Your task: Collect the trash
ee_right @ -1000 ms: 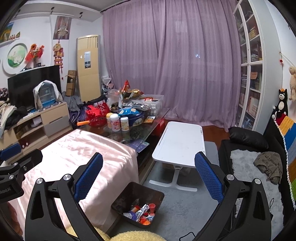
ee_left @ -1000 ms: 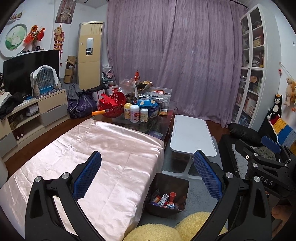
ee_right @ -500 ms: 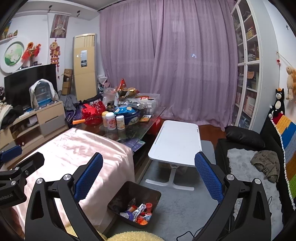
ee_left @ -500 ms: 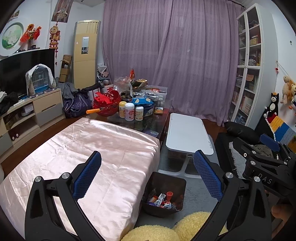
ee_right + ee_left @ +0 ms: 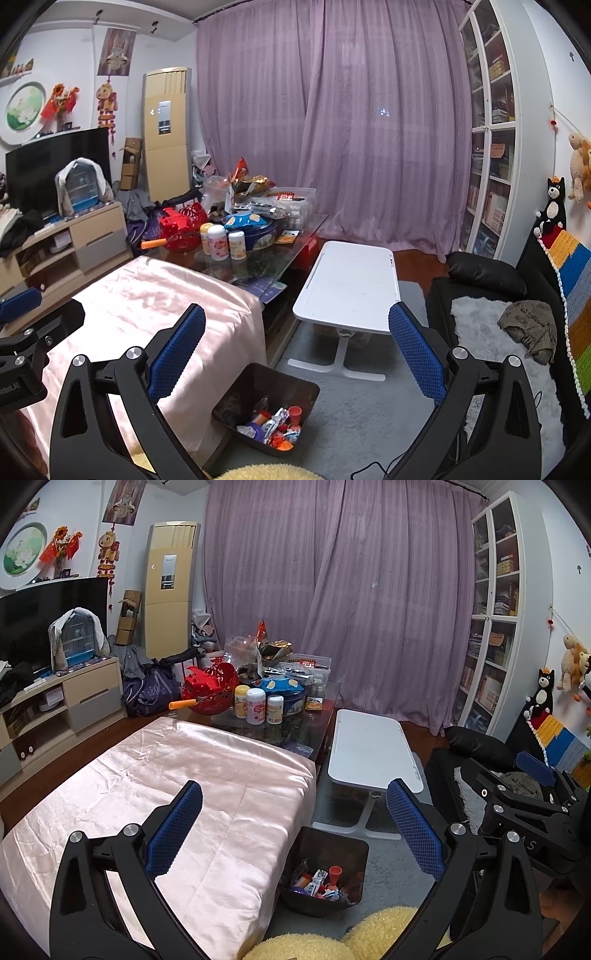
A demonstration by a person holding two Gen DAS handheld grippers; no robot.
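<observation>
The left gripper [image 5: 294, 814] has its blue fingers [image 5: 173, 830] spread wide, and nothing is between them. The right gripper [image 5: 297, 338] is the same — fingers [image 5: 415, 352] spread wide apart, holding nothing.

Just below and between the fingers, down on the grey rug [image 5: 369, 413], sits the dark trash bin [image 5: 236, 391]. It already has trash [image 5: 275, 424] inside: crumpled wrappers, a small red cup shape and some orange bits. So it looks like much of the job is done.

To the left, under the left fingers, is the pink cloth [image 5: 192, 775] over the table. No trash shows on it. Ahead of the right fingers, the white side table [image 5: 351, 280] is bare too.

Farther ahead, the glass coffee table [image 5: 291, 731] holds jars, a blue tin [image 5: 284, 698] and snack bags — I cannot tell if any of that is trash. If not, there may be nothing left to pick up.
</observation>
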